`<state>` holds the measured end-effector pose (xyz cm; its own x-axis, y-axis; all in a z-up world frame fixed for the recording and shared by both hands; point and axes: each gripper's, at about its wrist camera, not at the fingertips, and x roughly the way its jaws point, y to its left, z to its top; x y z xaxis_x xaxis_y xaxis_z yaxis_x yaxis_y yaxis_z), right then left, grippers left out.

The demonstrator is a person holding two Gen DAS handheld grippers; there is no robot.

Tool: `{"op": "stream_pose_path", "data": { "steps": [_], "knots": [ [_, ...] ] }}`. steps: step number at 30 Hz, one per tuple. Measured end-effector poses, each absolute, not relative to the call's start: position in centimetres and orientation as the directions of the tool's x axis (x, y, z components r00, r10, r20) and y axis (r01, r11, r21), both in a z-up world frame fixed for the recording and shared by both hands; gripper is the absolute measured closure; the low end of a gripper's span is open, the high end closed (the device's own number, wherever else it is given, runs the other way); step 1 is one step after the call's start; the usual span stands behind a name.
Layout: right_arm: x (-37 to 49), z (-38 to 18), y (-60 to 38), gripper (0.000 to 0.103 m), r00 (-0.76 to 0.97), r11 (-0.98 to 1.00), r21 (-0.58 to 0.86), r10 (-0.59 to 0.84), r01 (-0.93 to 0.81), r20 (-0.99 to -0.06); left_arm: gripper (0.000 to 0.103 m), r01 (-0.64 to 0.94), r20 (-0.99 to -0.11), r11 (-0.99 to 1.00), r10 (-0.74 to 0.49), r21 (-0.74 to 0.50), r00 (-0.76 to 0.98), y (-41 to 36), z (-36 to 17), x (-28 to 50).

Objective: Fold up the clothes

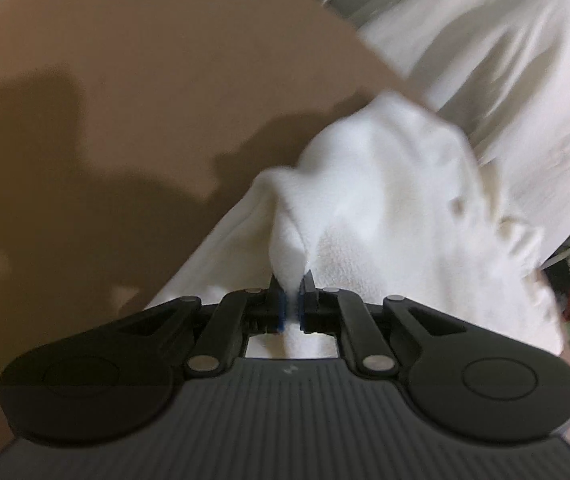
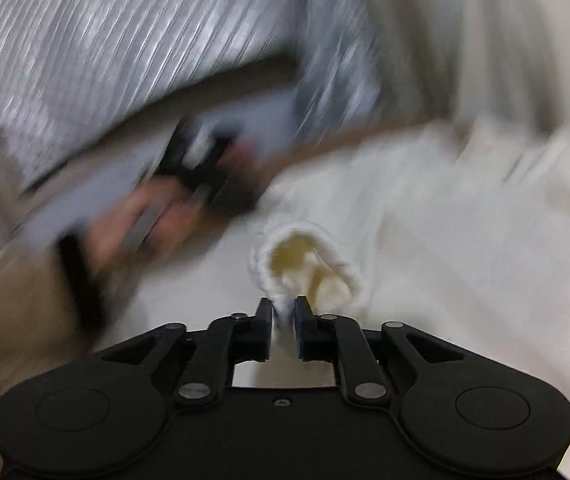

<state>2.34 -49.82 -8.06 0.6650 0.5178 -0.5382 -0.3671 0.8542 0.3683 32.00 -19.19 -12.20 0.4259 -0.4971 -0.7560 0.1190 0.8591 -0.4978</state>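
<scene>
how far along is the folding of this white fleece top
Early. Done: both grips look set. The left tool is shut on a pinch of the white fleece garment over the brown table. The right tool pinches the rim of a ribbed cuff. In hand: the fabric is bunched between the two. Left: no neat fold shows, so laying flat and folding seem still to come. The right view is blurred.

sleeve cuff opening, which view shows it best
The right wrist view. There the ribbed sleeve cuff faces the camera with its round opening visible, its rim pinched by the right gripper. The left wrist view shows only bunched cream fleece garment clamped in the left gripper; no cuff opening is visible.
</scene>
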Motion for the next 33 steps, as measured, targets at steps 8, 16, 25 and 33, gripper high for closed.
{"op": "stream_pose_path", "data": {
  "steps": [8,16,25,33],
  "knots": [
    [4.2,-11.8,-52.9,0.042,0.556,0.785,0.610,0.557,-0.110,-0.617,0.094,0.174,-0.767,0.876,-0.479,-0.450,0.427,-20.1,-11.6,32.1],
    [4.6,-15.1,-53.0,0.016,0.579,0.508,0.861,0.698,0.013,-0.421,0.087,0.191,-0.736,0.855,-0.514,-0.482,0.440,-19.6,-12.1,32.3],
    [3.7,-11.5,-49.9,0.097,0.770,0.704,0.707,0.413,0.069,-0.486,0.095,0.266,-0.641,0.819,-0.567,-0.509,0.518,-19.6,-10.2,31.1],
    [4.7,2.2,-53.4,0.097,0.912,0.947,0.318,0.090,0.046,-0.401,0.091,0.322,-0.618,0.779,-0.625,-0.538,0.477,-21.9,-9.4,29.9]
  ]
}}
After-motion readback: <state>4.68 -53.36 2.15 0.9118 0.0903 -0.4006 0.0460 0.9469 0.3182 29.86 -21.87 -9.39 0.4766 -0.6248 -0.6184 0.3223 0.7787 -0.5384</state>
